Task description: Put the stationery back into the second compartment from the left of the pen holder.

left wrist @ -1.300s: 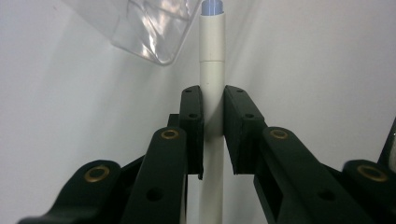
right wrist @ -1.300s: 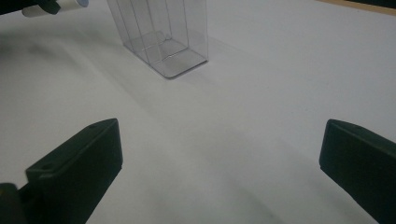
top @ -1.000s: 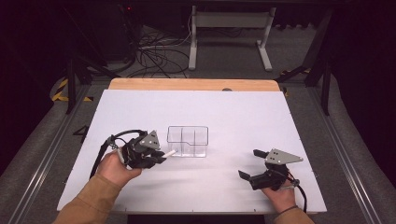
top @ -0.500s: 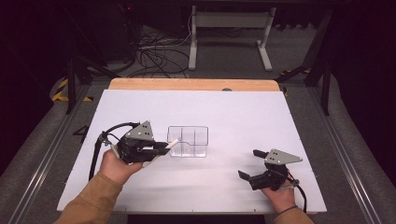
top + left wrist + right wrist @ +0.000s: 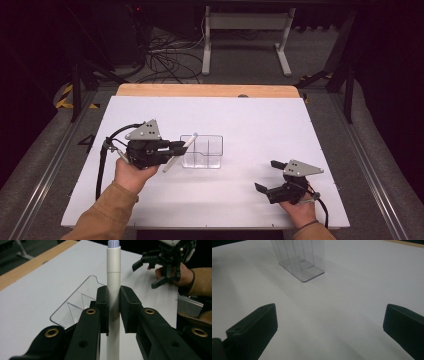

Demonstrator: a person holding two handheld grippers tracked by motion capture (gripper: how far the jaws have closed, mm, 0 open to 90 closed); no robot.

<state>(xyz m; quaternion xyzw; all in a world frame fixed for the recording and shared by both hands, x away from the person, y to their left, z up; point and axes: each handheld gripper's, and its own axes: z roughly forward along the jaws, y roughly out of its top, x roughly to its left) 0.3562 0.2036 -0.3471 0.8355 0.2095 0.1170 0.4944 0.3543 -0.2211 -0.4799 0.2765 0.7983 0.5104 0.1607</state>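
a big white table [image 5: 250,120] fills most of the room's middle, w/ a strip of bare wood [image 5: 205,90] along its far edge and dark floor, cables and a metal stand beyond. a person stands at the near side, both forearms coming in low; tan sleeve [image 5: 107,210] on the left arm.

near the table's centre, a bit left, sits a clear plastic organizer box [image 5: 202,151] w/ thin dividers inside, upright, open at the top. in the right gripper view it stands at the far end of the white surface, see-through walls and rounded base corner showing.

left gripper [image 5: 172,149], black w/ a grey three-cornered plate on top and a cable looping off to the left, is held above the table just left of the box, jaws pointing right toward it. its jaws are clamped tight on a white pen [image 5: 180,152], pads pressing both sides of the barrel about midway. the pen is tilted, far end up over the box's left rim, near end slanting down-left. in the left gripper view the pen [image 5: 113,290] runs straight up between the two pads, a pale bluish tip at the top, the box behind it to the left. can't tell if the pen touches the box.

right gripper [image 5: 267,177] sits low at the near right, well apart from the box, jaws spread wide w/ nothing between them.
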